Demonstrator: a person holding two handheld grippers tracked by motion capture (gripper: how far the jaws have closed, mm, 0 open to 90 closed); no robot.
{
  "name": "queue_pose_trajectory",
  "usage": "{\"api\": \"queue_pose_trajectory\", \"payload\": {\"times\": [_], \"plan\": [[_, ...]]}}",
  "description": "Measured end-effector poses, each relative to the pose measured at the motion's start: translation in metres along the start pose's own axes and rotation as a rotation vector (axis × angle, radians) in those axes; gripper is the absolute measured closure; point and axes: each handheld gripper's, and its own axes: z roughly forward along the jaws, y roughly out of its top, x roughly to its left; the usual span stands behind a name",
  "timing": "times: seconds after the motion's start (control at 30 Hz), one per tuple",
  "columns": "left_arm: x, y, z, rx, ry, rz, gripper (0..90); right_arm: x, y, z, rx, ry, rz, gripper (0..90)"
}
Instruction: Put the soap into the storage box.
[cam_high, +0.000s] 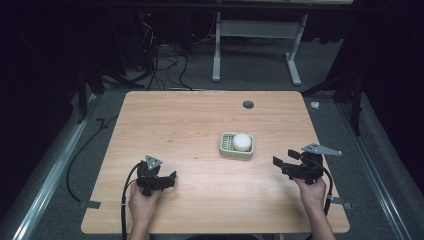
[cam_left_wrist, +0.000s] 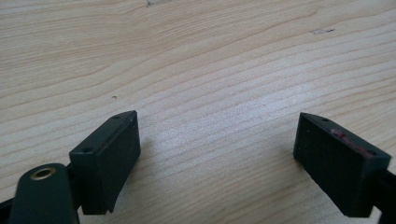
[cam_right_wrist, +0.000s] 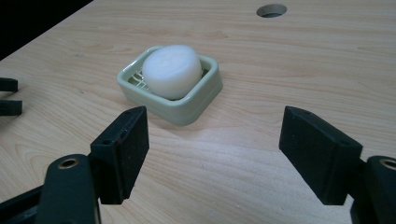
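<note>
A pale green soap dish (cam_high: 227, 148) sits right of the table's middle, with a round white soap (cam_high: 242, 141) lying in it. My right gripper (cam_high: 284, 159) is held low over the table just right of the dish, pointing left at it, open and empty. In the right gripper view the dish (cam_right_wrist: 191, 109) and soap (cam_right_wrist: 172, 70) lie a short way ahead of the spread jaws of my right gripper (cam_right_wrist: 215, 121). My left gripper (cam_high: 169, 180) hovers near the front left of the table, open and pointing right. Bare wood lies between the jaws of my left gripper (cam_left_wrist: 217, 126).
The wooden table (cam_high: 190, 120) has a round cable hole (cam_high: 248, 104) near its far edge. Beyond it stand a white desk frame (cam_high: 256, 30) and loose cables (cam_high: 165, 65) on grey carpet. Metal rails run along both sides of the table.
</note>
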Motion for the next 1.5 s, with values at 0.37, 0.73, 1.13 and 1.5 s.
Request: {"api": "queue_pose_trajectory", "payload": {"times": [0.37,0.73,1.13,1.5], "plan": [[0.000,0.000,0.000,0.000,0.000,0.000,15.2,0.005,-0.009,0.004,0.019,0.013,0.005,25.0],[0.000,0.000,0.000,0.000,0.000,0.000,15.2,0.009,-0.019,0.009,0.038,0.024,0.015,25.1],[0.000,0.000,0.000,0.000,0.000,0.000,15.2,0.012,-0.028,0.017,0.058,0.034,0.026,25.2],[0.000,0.000,0.000,0.000,0.000,0.000,15.2,0.015,-0.032,0.024,0.074,0.018,0.019,25.2]]}}
